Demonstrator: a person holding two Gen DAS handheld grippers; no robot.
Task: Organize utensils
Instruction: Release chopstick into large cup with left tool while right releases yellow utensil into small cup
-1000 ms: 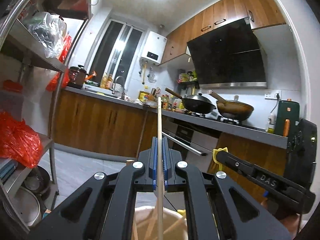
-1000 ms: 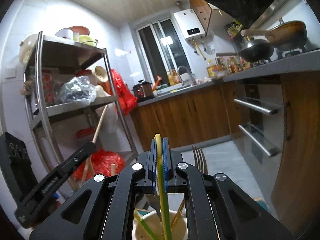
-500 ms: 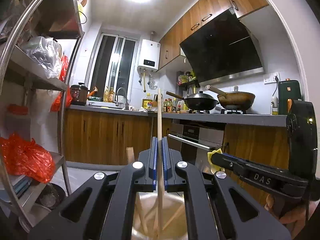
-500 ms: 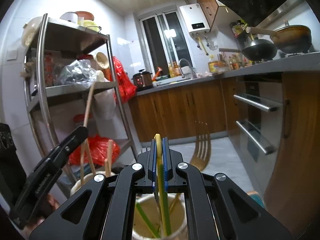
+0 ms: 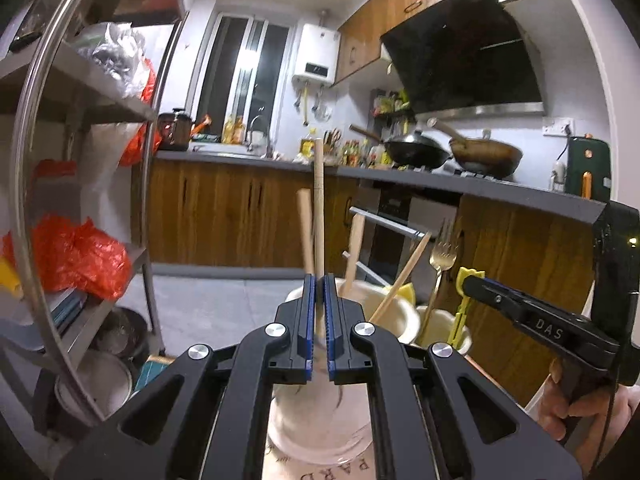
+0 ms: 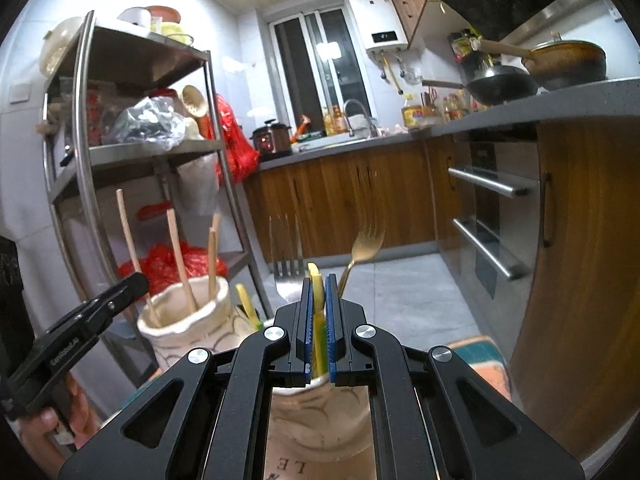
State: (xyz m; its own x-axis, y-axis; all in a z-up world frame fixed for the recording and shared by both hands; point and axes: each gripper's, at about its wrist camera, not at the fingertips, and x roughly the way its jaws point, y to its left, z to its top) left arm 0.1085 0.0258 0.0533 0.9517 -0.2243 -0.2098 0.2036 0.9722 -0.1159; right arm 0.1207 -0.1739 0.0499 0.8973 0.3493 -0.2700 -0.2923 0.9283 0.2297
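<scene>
My left gripper (image 5: 318, 280) is shut on a wooden chopstick (image 5: 318, 200) that stands upright in a cream ceramic holder (image 5: 316, 420) just below the fingers. Other wooden chopsticks (image 5: 354, 248) stand in the same holder. A second cream holder (image 5: 444, 328) to its right holds a gold fork (image 5: 440, 256). My right gripper (image 6: 318, 282) is shut on a yellow utensil handle (image 6: 316, 280) over that second holder (image 6: 320, 416), with a silver fork (image 6: 286, 268) and the gold fork (image 6: 366, 246) in it. The chopstick holder (image 6: 188, 328) stands to its left.
A steel shelf rack (image 5: 60, 184) with red bags (image 5: 80, 252) stands at the left. Wooden cabinets (image 5: 224, 216) and an oven with bar handles (image 6: 488, 184) line the right side. Pans (image 5: 416, 152) sit on the counter. Grey floor tiles (image 6: 404, 292) lie beyond the holders.
Both grippers have drawn back and up from the holders. The holders and the utensils standing in them now show in front of the fingers. Both stay shut.
</scene>
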